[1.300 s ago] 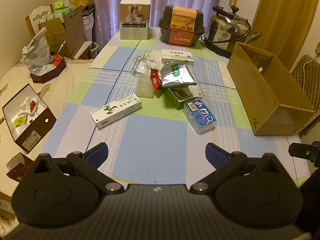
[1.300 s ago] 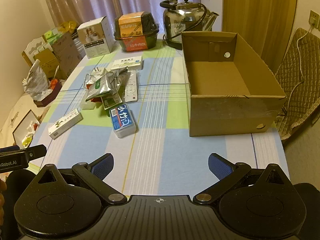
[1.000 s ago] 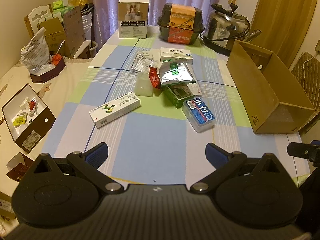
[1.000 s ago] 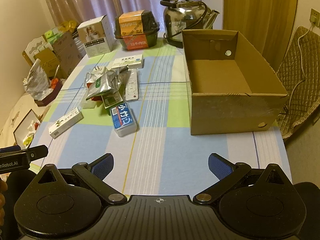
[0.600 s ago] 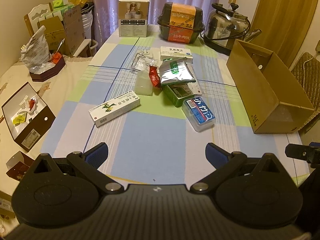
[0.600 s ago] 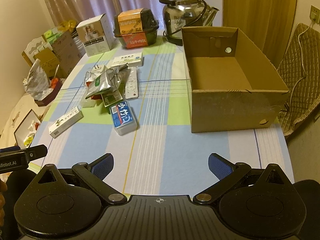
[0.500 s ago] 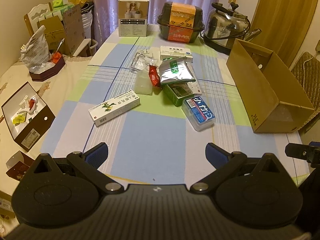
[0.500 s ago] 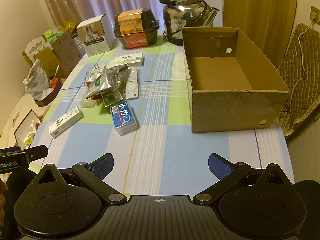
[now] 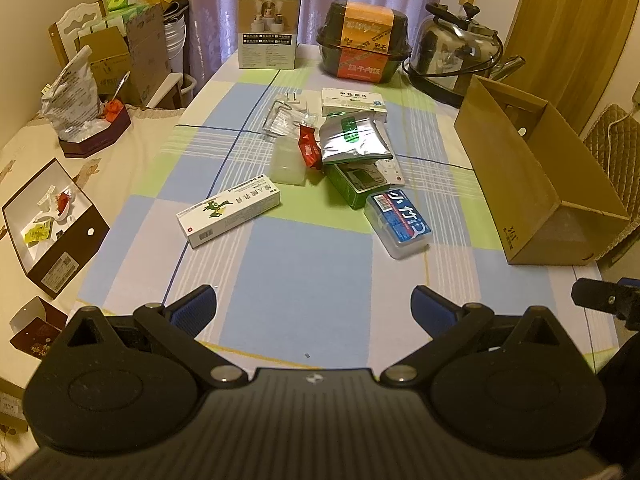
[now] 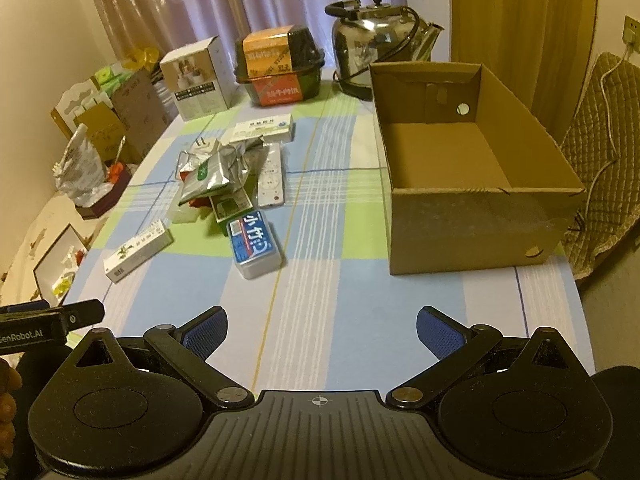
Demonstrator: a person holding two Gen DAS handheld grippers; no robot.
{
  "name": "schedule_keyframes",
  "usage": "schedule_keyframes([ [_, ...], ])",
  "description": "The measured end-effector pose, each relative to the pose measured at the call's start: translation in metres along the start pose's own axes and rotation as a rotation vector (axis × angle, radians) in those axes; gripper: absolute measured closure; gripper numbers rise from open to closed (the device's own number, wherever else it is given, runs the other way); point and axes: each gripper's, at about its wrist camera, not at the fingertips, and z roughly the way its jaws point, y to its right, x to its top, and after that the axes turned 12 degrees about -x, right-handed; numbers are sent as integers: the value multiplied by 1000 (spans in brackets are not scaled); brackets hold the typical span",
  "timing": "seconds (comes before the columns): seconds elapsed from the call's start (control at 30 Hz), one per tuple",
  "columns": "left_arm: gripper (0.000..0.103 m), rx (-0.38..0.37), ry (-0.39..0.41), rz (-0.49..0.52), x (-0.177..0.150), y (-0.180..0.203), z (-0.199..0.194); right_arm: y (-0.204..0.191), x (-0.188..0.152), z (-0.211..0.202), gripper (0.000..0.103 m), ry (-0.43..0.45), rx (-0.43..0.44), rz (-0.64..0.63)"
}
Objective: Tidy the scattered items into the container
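Nothing is tidied yet: cardboard box (image 10: 472, 184) sits empty, items (image 10: 224, 188) scattered just left of it, left gripper (image 9: 314, 308) and right gripper (image 10: 322, 330) both spread wide, holding nothing

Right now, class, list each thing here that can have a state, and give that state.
Cardboard box: open-topped, empty.
Left gripper: open, holding nothing.
Right gripper: open, holding nothing.
Blue-labelled plastic case: lying flat, lid shut.
White medicine carton: lying flat, closed.
Silver foil pouch: resting on other items.
Kettle: lid on.
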Motion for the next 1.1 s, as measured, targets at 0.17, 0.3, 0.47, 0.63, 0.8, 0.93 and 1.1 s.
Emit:
schedule_keyframes([
  [0.17, 1, -2, -3, -2, -1, -1, 0, -2, 2, 0, 0, 21, 12, -4],
  [0.3, 1, 1, -5, -6, 0, -2, 1, -1, 4, -1, 0, 65, 26, -4],
  [0.47, 1, 1, -5, -6, 0, -2, 1, -10, 9, 4, 0, 49, 37, -45],
  [0.63, 1, -1, -6, -10, 2, -4, 2, -16, 13, 10, 0, 23, 36, -73],
  [0.8, 1, 2, -2, -10, 5, -7, 3, -23, 16, 15, 0, 19, 45, -96],
  [0.93, 1, 5, -1, -12, 5, -11, 2, -29, 18, 20, 0, 12, 46, -111],
  [1.1, 1, -6, -9, -28, 7, -19, 3, -35, 20, 27, 0, -6, 45, -126],
])
